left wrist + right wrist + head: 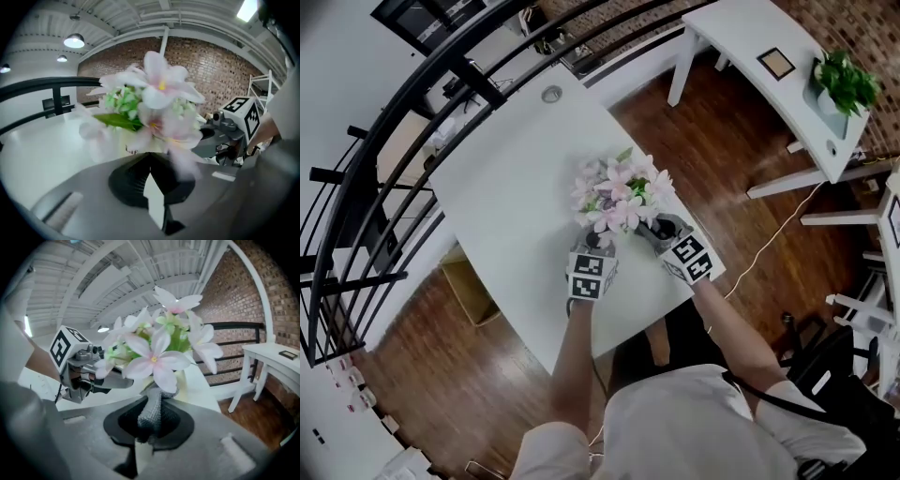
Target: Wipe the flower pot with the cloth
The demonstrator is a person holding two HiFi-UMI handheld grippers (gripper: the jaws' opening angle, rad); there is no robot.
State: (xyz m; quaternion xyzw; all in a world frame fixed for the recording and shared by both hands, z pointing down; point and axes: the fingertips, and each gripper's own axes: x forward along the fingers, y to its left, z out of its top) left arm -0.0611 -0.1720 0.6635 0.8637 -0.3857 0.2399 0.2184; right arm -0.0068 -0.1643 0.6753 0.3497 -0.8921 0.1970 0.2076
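A pale flower pot [184, 380] full of pink and white flowers [617, 195] stands near the front right corner of the white table [516, 187]. From the head view the blooms hide most of the pot. My right gripper [151, 401] is shut on a grey knitted cloth [152, 416], which reaches up to the pot's side just under the flowers. My left gripper [150, 157] is shut with nothing between its pads, its tips close to the pot [123, 143] on the near left. In the head view the left gripper [596, 242] and the right gripper [652, 231] flank the pot.
A black railing [366, 178] curves along the table's far left side. A white side table [769, 56] with a green plant [844, 82] and a small frame stands at the upper right. The table's front edge [628, 328] is just behind both grippers. A cardboard box [473, 289] sits on the wooden floor.
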